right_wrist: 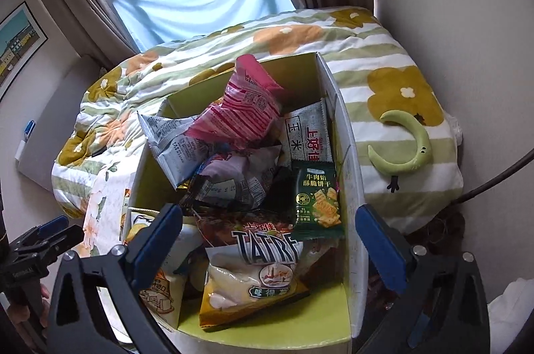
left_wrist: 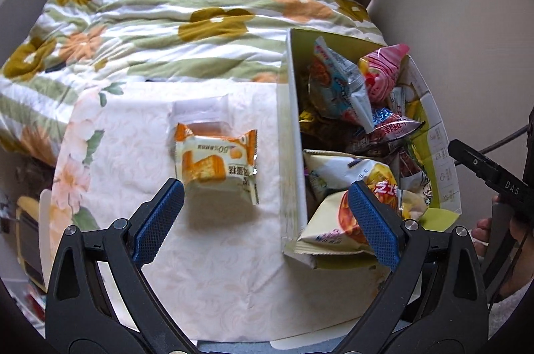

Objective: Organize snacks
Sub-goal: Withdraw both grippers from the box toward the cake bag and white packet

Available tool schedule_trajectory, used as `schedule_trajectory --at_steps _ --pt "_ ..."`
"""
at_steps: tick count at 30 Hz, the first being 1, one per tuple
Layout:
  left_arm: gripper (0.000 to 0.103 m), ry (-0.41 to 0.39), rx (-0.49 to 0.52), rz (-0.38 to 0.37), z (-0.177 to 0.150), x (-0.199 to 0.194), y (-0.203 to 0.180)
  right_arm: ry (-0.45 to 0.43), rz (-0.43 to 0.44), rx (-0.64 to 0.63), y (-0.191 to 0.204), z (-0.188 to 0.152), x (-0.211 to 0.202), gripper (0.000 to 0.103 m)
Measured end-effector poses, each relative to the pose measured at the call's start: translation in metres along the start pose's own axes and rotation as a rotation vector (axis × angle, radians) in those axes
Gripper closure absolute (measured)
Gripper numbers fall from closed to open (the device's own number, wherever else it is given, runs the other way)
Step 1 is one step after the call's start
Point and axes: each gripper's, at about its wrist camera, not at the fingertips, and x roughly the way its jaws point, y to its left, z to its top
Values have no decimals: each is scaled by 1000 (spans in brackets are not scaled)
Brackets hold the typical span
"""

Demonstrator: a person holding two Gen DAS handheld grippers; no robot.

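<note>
Snacks: one orange-and-white cake pack (left_wrist: pixel 217 167) flat on pale floral cloth (left_wrist: pixel 213 270), just ahead of left tongs (left_wrist: pixel 267 204), nearer the left pad (left_wrist: pixel 157 220), not touched. Clear wrapper (left_wrist: pixel 200 110) tucked behind it, touching. Left tongs spread wide, nothing between pads; right pad (left_wrist: pixel 373 220) over near corner of box (left_wrist: pixel 290 133), in front of a cream pack (left_wrist: pixel 323 220).

Box packed with mixed packs, to right of left tongs, straight below right tongs (right_wrist: pixel 270 244). Right tongs gaping wide, empty, hanging over near end of box. Between their pads: yellow TATRE bag (right_wrist: pixel 253 274). Just ahead, toward right pad: green biscuit pack (right_wrist: pixel 317 200), leaning on box wall. Farther ahead: pink striped bag (right_wrist: pixel 247 107) on top of heap, grey pack (right_wrist: pixel 170 143) to its left.

Beyond box: flowered quilt (right_wrist: pixel 367 53). Green crescent toy (right_wrist: pixel 410 143) on it, right of box, well apart.
</note>
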Motion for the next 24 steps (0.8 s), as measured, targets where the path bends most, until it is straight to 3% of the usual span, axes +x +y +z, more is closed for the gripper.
schedule_trajectory --at_steps 4,10,18,24 --pt "5 -19 -10 20 -7 -10 11 -34 19 -34 7 -2 -7 0" --pt "5 -48 -56 38 -15 -32 30 -15 119 -112 37 0 -17 0" --pt "5 -91 -111 104 -32 -58 67 -71 207 -237 98 1 -29 0" --pt "5 -103 -141 90 -30 -60 110 -84 210 -302 154 -6 -26 0"
